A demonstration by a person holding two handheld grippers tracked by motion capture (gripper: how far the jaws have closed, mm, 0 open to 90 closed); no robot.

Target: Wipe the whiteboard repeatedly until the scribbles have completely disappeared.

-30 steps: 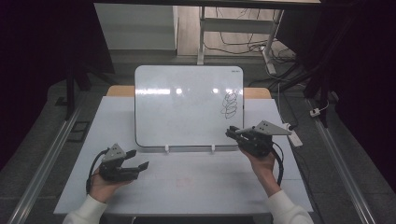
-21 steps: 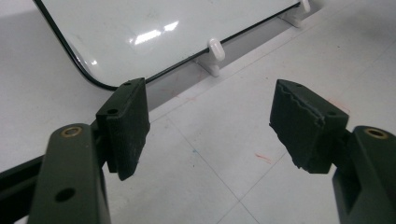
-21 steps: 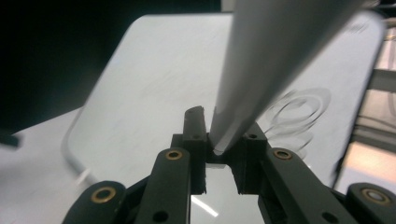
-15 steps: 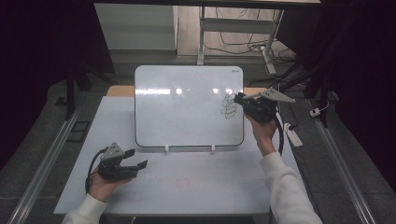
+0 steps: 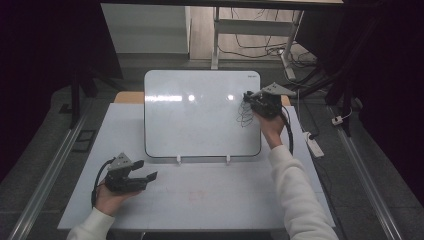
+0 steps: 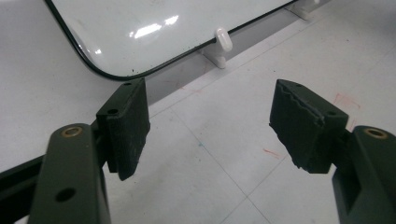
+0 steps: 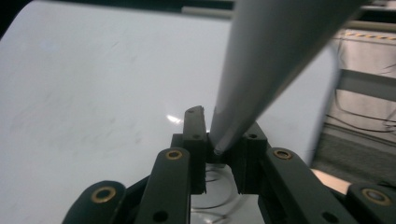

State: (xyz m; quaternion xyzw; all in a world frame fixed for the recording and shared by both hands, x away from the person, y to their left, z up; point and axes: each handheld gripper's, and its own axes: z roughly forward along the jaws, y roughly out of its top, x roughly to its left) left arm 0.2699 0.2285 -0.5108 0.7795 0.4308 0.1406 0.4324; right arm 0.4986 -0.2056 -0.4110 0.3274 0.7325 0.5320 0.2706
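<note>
Whiteboard (image 5: 200, 115) stands tilted at the far side of the white table (image 5: 200, 200), and that is your work spot. In the high view, your right gripper (image 5: 252, 100) has just gone up from the board's low right corner to the black scribble (image 5: 243, 114) near the right edge. It now sits right at that scribble. Your left gripper (image 5: 146, 170) has not moved. It waits low on the table, well apart from the board.

In the left gripper view, the left gripper (image 6: 210, 121) has its two jaws wide apart with nothing between them. Past them you see the board's bottom corner (image 6: 154, 28) and one small white foot (image 6: 223, 41) that props it up.

In the right gripper view, the right gripper (image 7: 219, 135) is squeezed tight on a pale grey stick (image 7: 261, 60). It looks like a marker, but it is too blurry to be sure. The board (image 7: 93, 84) is just ahead, and a bit of the scribble (image 7: 215, 196) peeks out under the jaws.

So the move up means you are now in place to work on the scribble. Whether the tip touches the board, you cannot tell from these views.
</note>
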